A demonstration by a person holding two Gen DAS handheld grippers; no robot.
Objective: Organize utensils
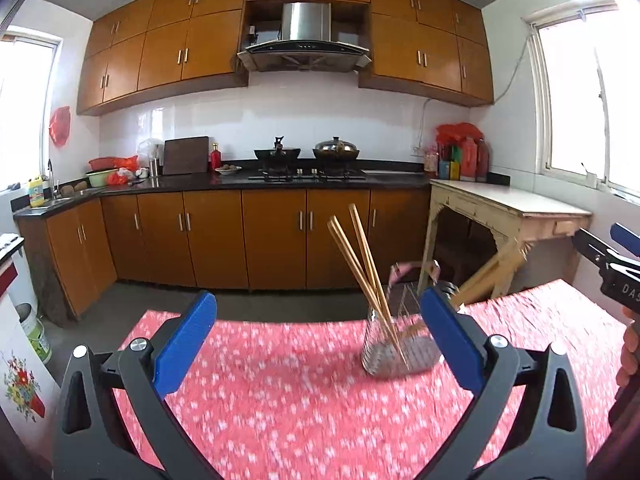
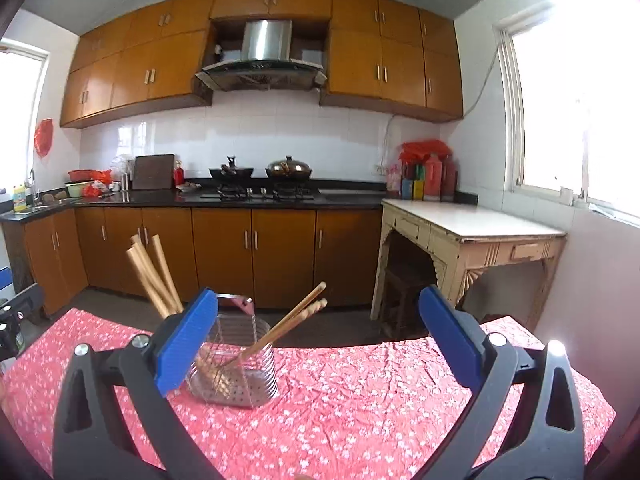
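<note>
A wire utensil basket (image 1: 400, 354) (image 2: 236, 364) stands on the table's red floral cloth (image 1: 280, 400) (image 2: 380, 400). One bundle of wooden chopsticks (image 1: 362, 256) (image 2: 150, 272) leans up and to the left out of it. A second bundle (image 1: 492, 270) (image 2: 288, 324) slants out to the right. My left gripper (image 1: 318, 300) is open and empty, with the basket just inside its right finger (image 1: 448, 332). My right gripper (image 2: 319, 294) is also open and empty, and its left finger (image 2: 188, 344) covers part of the basket.
Beyond the table's far edge lies dark floor, then brown cabinets and a black counter (image 1: 240, 182) with two woks on a stove (image 2: 260, 192). A cream side table (image 2: 472, 224) stands at the right under a window. A hand (image 1: 630, 344) shows at the right edge.
</note>
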